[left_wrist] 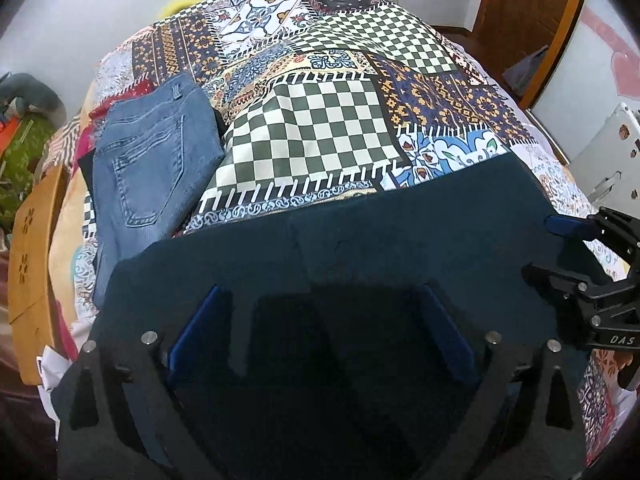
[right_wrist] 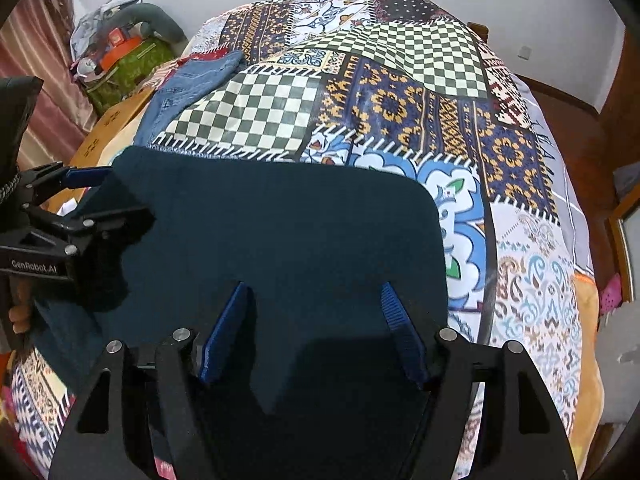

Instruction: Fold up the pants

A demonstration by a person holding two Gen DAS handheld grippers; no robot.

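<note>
Dark navy pants (left_wrist: 360, 240) lie folded flat on the patchwork bedspread (left_wrist: 320, 128), near the front edge of the bed; they also show in the right wrist view (right_wrist: 280, 232). My left gripper (left_wrist: 320, 296) is open above the pants' left part, fingers apart and holding nothing. My right gripper (right_wrist: 314, 292) is open above the pants' right part, also holding nothing. Each gripper shows in the other's view: the right gripper (left_wrist: 556, 248) at the pants' right edge, the left gripper (right_wrist: 112, 196) at their left edge.
Folded blue jeans (left_wrist: 152, 160) lie on the bed's left side, also seen in the right wrist view (right_wrist: 192, 84). A wooden board (left_wrist: 32, 240) stands beside the bed on the left. Bags and clutter (right_wrist: 120, 52) sit at the far left corner. A wooden door (left_wrist: 528, 12) is at the back right.
</note>
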